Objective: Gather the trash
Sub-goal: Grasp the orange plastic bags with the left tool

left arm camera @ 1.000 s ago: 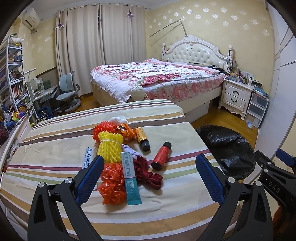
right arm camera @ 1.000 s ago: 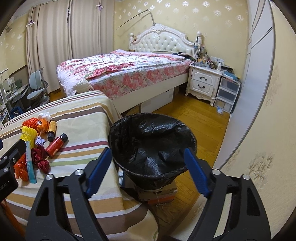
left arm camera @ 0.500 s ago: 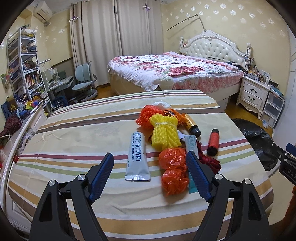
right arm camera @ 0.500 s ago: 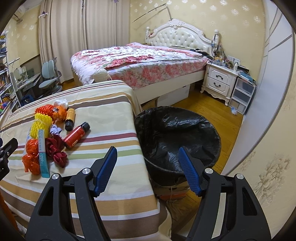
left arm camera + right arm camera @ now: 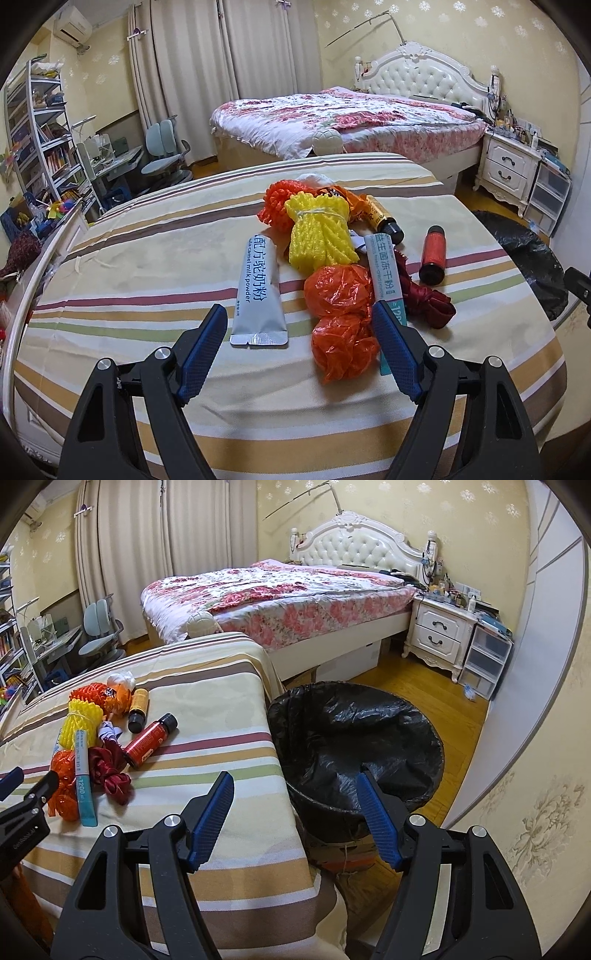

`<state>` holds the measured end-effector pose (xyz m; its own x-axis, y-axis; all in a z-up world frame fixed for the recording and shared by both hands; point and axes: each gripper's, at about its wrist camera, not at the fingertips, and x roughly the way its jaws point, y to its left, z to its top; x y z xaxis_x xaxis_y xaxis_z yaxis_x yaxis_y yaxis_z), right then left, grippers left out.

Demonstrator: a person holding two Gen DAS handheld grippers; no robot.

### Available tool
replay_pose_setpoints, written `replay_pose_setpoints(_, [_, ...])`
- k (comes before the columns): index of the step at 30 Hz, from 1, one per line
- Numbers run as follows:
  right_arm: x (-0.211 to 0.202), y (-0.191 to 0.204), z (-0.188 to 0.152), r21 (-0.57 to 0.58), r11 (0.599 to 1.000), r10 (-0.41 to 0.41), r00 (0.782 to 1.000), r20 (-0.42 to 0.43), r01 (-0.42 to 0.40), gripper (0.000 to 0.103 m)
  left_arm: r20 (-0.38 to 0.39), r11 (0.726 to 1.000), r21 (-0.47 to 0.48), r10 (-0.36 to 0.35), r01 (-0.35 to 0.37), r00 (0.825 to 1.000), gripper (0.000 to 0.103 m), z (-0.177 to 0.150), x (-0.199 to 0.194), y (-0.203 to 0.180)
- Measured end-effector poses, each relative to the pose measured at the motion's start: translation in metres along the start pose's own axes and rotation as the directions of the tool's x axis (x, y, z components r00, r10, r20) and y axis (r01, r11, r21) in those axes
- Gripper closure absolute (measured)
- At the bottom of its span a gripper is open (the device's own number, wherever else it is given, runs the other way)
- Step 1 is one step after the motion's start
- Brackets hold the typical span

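A pile of trash lies on the striped table [image 5: 147, 266]: a silver milk-powder sachet [image 5: 258, 288], crumpled orange plastic [image 5: 341, 310], yellow foam net [image 5: 320, 232], orange foam net [image 5: 279, 201], a teal sachet [image 5: 386, 269], dark red ribbon [image 5: 428, 299], a red bottle [image 5: 433, 254] and an amber bottle [image 5: 384, 218]. My left gripper [image 5: 299, 325] is open and empty, just in front of the silver sachet and orange plastic. My right gripper [image 5: 295, 794] is open and empty, over the table's right edge beside the black-lined trash bin [image 5: 354, 746]. The pile shows at left in the right wrist view [image 5: 103, 746].
A flowered bed [image 5: 343, 118] stands behind the table. A white nightstand [image 5: 441, 631] and plastic drawers [image 5: 487, 661] are at the right wall. A desk chair [image 5: 164, 155] and bookshelf [image 5: 40, 133] stand at the left. Wooden floor [image 5: 424, 686] surrounds the bin.
My left gripper has swung left and closer to the pile, now centred on the silver sachet and orange plastic. My right gripper has also swung left, from over the bin towards the table edge.
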<state>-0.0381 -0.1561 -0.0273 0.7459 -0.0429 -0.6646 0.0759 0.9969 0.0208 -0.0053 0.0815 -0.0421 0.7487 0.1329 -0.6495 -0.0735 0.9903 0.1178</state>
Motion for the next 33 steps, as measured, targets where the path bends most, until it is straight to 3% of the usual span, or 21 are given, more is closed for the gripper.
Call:
replay_pose_setpoints(11, [0.007,0.018,-0.004,-0.040,0.999,0.024,0.999,-0.027,-0.025,0.036,-0.032,0.996,0.010,-0.085,0.086,0.996,0.047,-0.005,0.009,0.001])
replay_pose_setpoints(13, [0.008,0.022,-0.004,-0.047,0.998,0.027,0.999,-0.030,-0.028,0.036,-0.034,0.992,0.010,-0.122,0.123,0.992,0.057,-0.006,0.009,0.000])
replay_pose_setpoints(17, [0.009,0.028,-0.005,-0.063,0.998,0.029,0.999,-0.035,-0.032,0.036,-0.047,0.987,0.003,-0.160,0.160,0.986,0.060,-0.010,0.011,-0.001])
replay_pose_setpoints(19, [0.009,0.031,-0.005,-0.068,0.997,0.030,0.999,-0.037,-0.032,0.036,-0.052,0.984,0.008,-0.179,0.179,0.983,0.068,-0.012,0.011,-0.002])
replay_pose_setpoints(33, [0.003,0.058,-0.004,-0.120,0.990,0.065,0.998,-0.028,-0.068,0.036,0.012,0.979,-0.018,-0.204,0.204,0.979,0.069,-0.012,-0.027,0.020])
